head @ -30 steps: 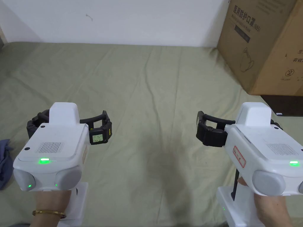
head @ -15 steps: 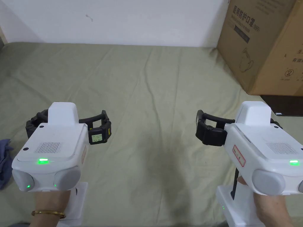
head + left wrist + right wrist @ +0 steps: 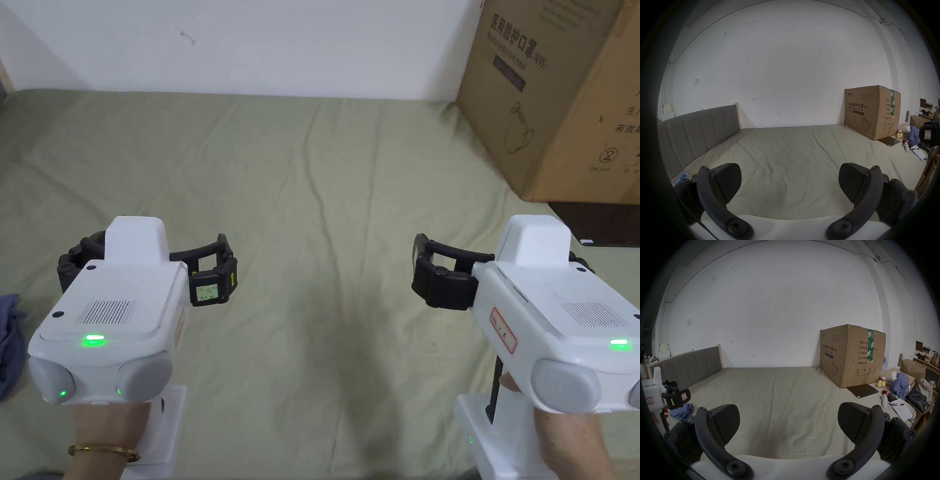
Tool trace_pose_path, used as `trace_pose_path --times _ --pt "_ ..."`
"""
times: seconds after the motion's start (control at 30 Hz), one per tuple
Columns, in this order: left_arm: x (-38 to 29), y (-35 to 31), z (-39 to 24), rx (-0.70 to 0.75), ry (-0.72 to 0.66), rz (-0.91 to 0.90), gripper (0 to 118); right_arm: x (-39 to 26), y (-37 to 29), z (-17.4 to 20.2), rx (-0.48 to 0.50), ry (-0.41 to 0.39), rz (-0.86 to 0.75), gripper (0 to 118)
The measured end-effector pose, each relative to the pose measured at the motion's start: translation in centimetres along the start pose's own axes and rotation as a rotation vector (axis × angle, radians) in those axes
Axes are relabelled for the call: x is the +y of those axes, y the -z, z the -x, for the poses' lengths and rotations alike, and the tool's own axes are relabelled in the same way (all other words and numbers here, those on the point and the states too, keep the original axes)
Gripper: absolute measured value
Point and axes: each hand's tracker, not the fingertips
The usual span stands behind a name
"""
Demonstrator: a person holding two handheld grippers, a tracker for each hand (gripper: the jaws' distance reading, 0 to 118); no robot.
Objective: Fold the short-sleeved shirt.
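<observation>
Left gripper (image 3: 147, 269), right gripper (image 3: 500, 272): both released, empty, unmoved over bed sheet (image 3: 325, 187) since prior frames. Blue shirt (image 3: 9, 350), frame's left edge, crumpled, untouched. Folding not begun.

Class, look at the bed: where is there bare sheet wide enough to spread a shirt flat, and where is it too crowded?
Bare sheet runs from the headboard to the cardboard box, ahead of both open grippers. Crowded: beyond the box, a dark flat pad, papers and bags; a crumpled blue garment lies at the left edge.
</observation>
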Motion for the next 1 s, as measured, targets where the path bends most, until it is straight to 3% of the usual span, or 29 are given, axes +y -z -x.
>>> trace_pose_path --times 0.77,0.87,1.0 --pt "0.1 0.1 0.1 0.001 -0.005 0.004 118 0.5 0.4 0.2 -0.005 -0.006 0.023 118" --pt "0.7 0.6 -0.1 0.028 -0.009 0.078 118 2.1 1.7 -0.1 -0.049 0.047 0.181 118" --pt "1.2 1.6 -0.4 0.016 -0.057 0.22 118 3.4 4.4 -0.9 -0.025 0.16 0.549 115"
